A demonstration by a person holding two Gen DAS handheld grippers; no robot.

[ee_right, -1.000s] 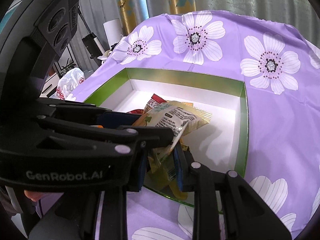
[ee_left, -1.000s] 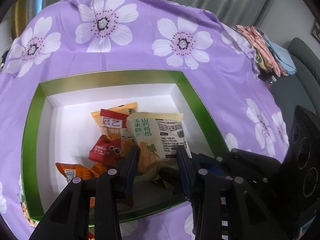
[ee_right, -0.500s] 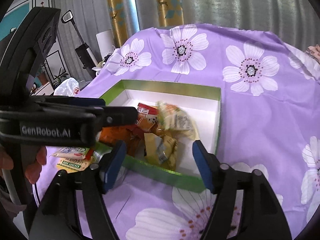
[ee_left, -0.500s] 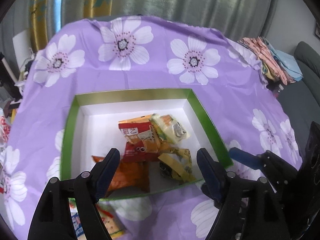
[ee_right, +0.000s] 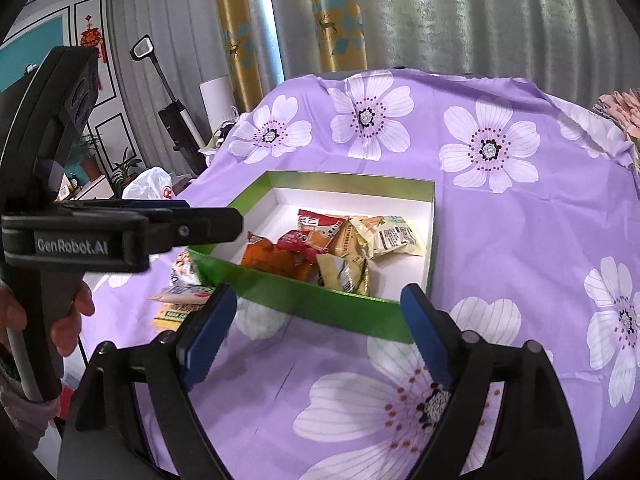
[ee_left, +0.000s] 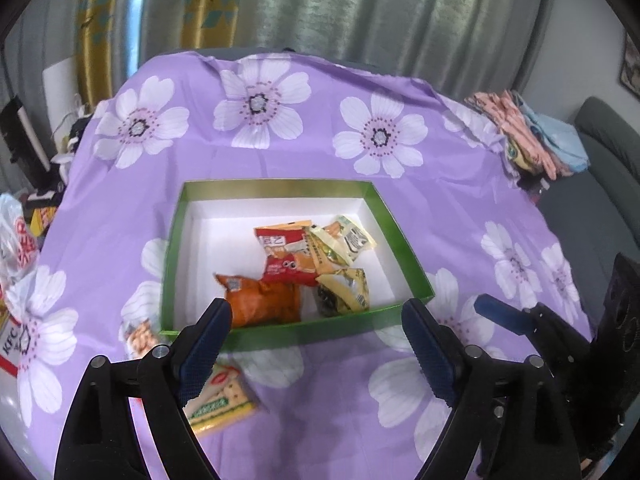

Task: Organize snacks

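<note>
A green box (ee_left: pixel 396 236) with a white inside sits on the purple flowered cloth. In it lie a red packet (ee_left: pixel 284 256), an orange packet (ee_left: pixel 260 300), a pale yellow packet (ee_left: pixel 354 238) and a gold-and-black packet (ee_left: pixel 344 292). My left gripper (ee_left: pixel 316 312) hangs back above the box's near wall, its jaws opening with nothing between them. My right gripper (ee_right: pixel 318 294) hovers over the same wall (ee_right: pixel 304 296), its jaws also opening and empty. Two more packets lie on the cloth left of the box: a yellow-green one (ee_left: pixel 224 400) and a speckled one (ee_left: pixel 140 336).
Folded cloths (ee_left: pixel 528 136) are stacked at the table's far right, with a grey sofa (ee_left: pixel 600 140) beyond. A white plastic bag (ee_right: pixel 148 184) and an upright vacuum (ee_right: pixel 172 112) stand off the left edge. A hand (ee_right: pixel 68 312) holds the left gripper's handle.
Both grippers were shut on snack packets down over the box. They opened, the packets dropped among the others, and both grippers drew back and up from the box.
</note>
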